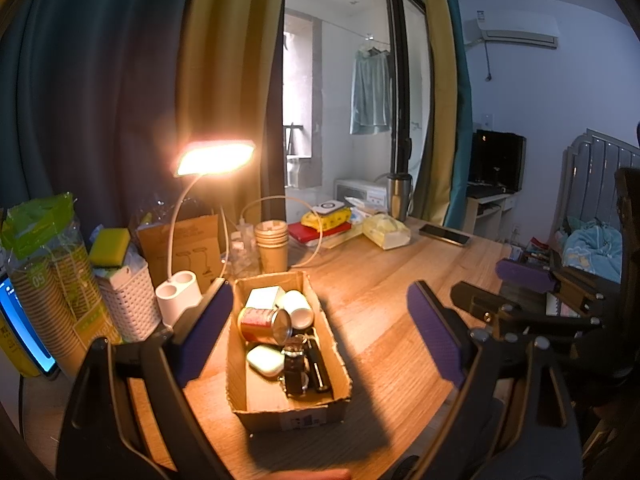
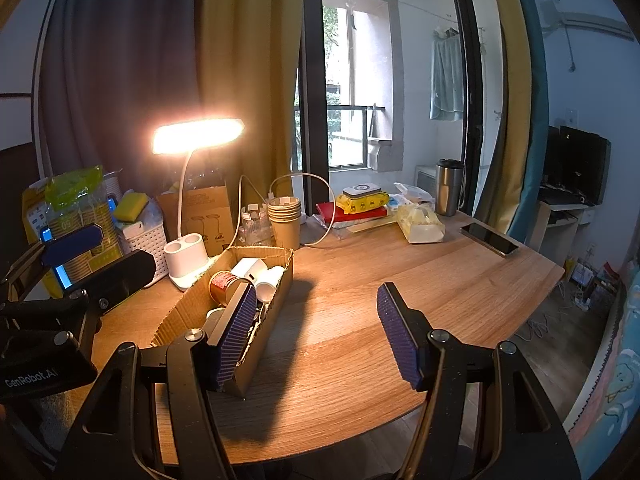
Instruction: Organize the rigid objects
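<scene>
A long cardboard box lies on the wooden table. Inside it are a red and gold can on its side, a white cup, a white block, a pale oval case and dark items, one a watch. My left gripper stands open above the box's near end, nothing between its fingers. My right gripper is open too, its left finger in front of the box's right wall, bare table in the gap.
A lit desk lamp stands behind the box on a white base. Left of it are a white basket, stacked paper cups and a bag of cups. Books, tissue packs, a steel tumbler and a phone line the far side.
</scene>
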